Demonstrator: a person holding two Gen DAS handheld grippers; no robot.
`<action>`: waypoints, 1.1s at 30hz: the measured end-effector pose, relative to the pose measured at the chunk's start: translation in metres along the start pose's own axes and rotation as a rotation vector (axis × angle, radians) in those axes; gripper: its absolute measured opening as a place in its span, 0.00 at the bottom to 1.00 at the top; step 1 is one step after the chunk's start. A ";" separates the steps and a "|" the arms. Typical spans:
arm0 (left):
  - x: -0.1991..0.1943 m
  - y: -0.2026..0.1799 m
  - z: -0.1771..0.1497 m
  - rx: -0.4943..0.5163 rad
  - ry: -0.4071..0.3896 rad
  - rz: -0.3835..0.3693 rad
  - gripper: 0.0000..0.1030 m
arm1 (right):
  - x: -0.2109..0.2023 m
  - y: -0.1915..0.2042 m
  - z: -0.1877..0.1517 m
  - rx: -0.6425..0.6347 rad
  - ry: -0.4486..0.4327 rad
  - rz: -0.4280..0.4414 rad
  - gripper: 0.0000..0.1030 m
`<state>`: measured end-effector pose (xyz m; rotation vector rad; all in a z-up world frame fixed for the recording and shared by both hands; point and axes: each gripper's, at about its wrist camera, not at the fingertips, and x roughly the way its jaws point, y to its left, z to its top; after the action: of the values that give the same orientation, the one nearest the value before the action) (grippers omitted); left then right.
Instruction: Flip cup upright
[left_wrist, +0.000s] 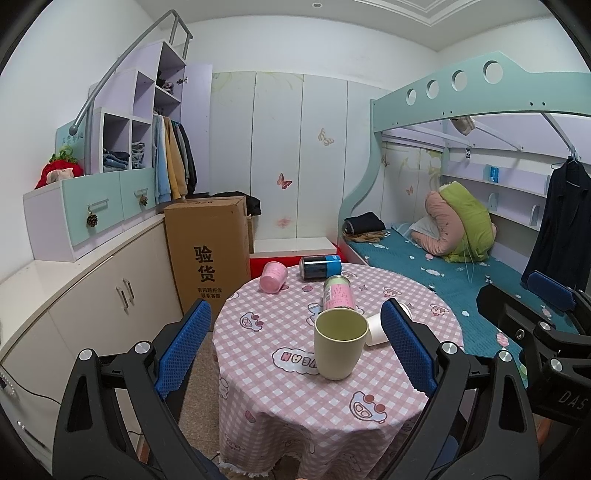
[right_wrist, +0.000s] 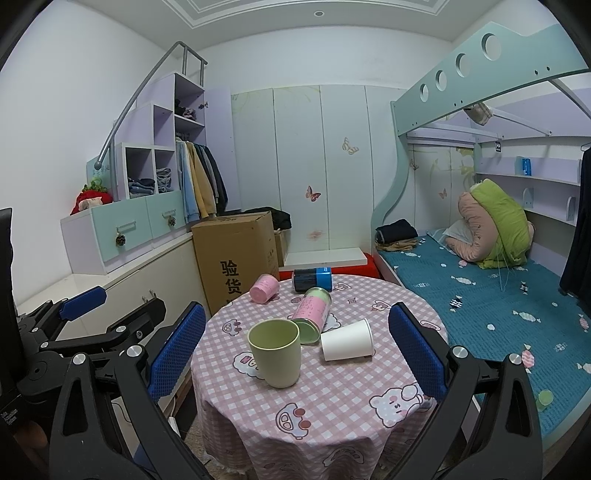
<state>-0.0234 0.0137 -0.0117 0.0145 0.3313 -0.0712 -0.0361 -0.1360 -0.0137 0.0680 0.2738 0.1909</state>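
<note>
A pale green cup (left_wrist: 338, 343) (right_wrist: 275, 352) stands upright, mouth up, on the round table with the pink checked cloth (left_wrist: 280, 398) (right_wrist: 332, 398). A white paper cup (left_wrist: 380, 326) (right_wrist: 347, 340) lies on its side just right of it. A pink cup (left_wrist: 273, 277) (right_wrist: 263, 288) lies on its side at the table's far left. My left gripper (left_wrist: 295, 347) is open, held back from the green cup with nothing between its fingers. My right gripper (right_wrist: 295, 354) is open too, short of the cups and empty.
A pink-and-green tin (left_wrist: 338, 293) (right_wrist: 313, 314) and a dark blue can (left_wrist: 320, 266) (right_wrist: 312, 279) lie on their sides at the back of the table. A cardboard box (left_wrist: 208, 251) stands left of the table, a bed (right_wrist: 498, 306) to its right.
</note>
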 end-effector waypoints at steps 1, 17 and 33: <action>0.000 0.000 0.000 0.001 -0.001 0.001 0.91 | 0.000 0.000 0.000 0.001 0.000 0.001 0.93; 0.002 0.001 0.005 0.001 -0.007 0.005 0.91 | -0.001 -0.001 0.000 0.001 -0.002 0.000 0.93; 0.004 0.004 0.011 0.005 -0.004 0.010 0.91 | -0.001 -0.001 0.000 0.003 -0.001 0.003 0.93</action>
<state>-0.0160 0.0167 -0.0027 0.0204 0.3271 -0.0625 -0.0369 -0.1376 -0.0140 0.0717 0.2730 0.1930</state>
